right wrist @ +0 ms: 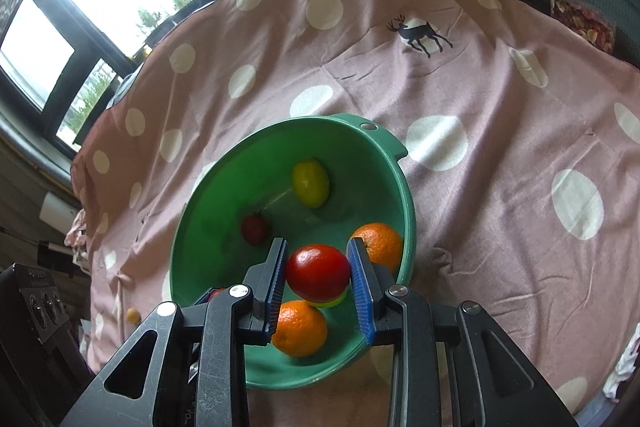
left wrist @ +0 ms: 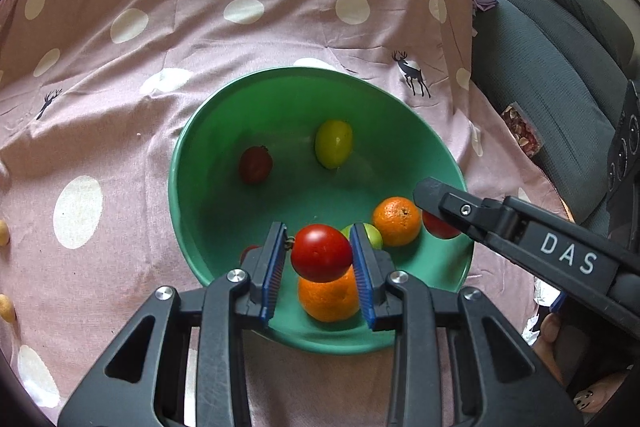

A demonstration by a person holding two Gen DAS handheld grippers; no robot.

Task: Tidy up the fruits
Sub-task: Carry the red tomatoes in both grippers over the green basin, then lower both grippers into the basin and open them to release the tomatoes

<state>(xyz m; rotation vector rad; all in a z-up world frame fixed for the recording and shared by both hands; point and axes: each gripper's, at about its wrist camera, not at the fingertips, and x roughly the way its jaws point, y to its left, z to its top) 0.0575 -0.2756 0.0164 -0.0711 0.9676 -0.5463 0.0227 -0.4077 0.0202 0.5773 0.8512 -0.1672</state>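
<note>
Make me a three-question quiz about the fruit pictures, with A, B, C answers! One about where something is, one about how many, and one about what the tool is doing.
1. Where is the yellow-green fruit?
A. On the spotted cloth
B. Inside the green bowl
C. On the grey sofa

2. How many oranges are in the bowl?
A. None
B. Five
C. Two

3. What is the left tool doing?
A. Squeezing a red fruit above the bowl
B. Open with nothing in it
C. Holding an orange

Answers:
1 B: the yellow-green fruit lies on the floor of the green bowl, toward its far side.
2 C: two oranges sit in the near part of the bowl.
3 A: the left tool has its blue pads pressed on both sides of a red fruit.
</note>
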